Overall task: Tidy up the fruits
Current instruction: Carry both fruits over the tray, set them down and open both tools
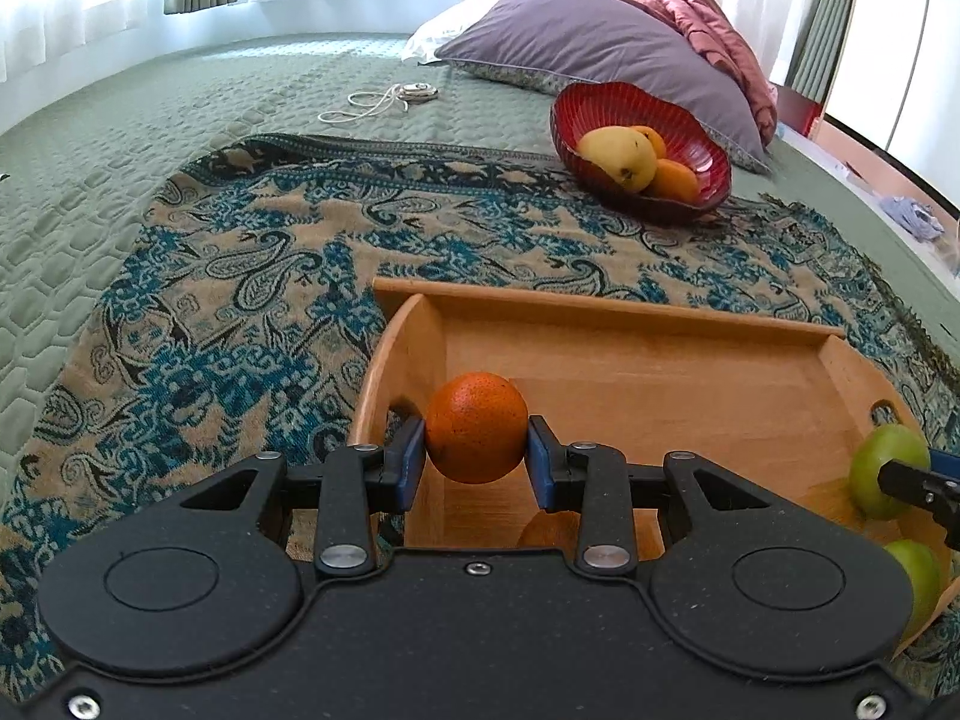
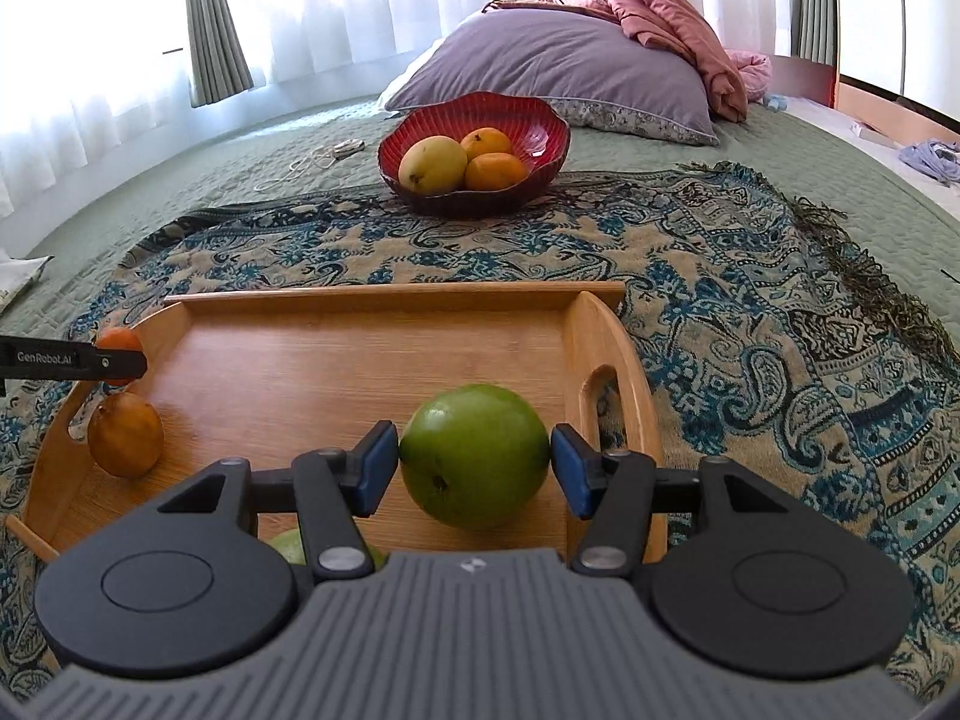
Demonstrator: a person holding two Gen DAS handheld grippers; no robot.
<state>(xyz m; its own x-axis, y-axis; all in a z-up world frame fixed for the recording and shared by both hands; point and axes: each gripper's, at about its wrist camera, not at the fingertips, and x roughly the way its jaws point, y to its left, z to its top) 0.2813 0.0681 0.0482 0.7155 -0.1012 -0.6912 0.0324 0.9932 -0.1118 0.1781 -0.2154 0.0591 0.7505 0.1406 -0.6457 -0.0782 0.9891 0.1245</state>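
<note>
My left gripper (image 1: 477,461) is shut on an orange (image 1: 477,433) and holds it above the left end of the wooden tray (image 1: 630,360). My right gripper (image 2: 475,463) is shut on a green fruit (image 2: 474,453) over the right end of the tray (image 2: 372,324). A second green fruit (image 2: 294,546) lies in the tray under the right gripper, mostly hidden. A brownish-orange fruit (image 2: 126,433) lies at the tray's left end. A red bowl (image 2: 480,138) beyond the tray holds a yellow mango (image 2: 432,165) and two oranges (image 2: 495,171).
The tray rests on a blue and tan paisley throw (image 1: 240,312) over a green quilted bed (image 1: 90,180). A purple pillow (image 2: 552,66) and pink bedding (image 2: 672,18) lie behind the bowl. A white cord (image 1: 378,99) lies on the quilt at the far left.
</note>
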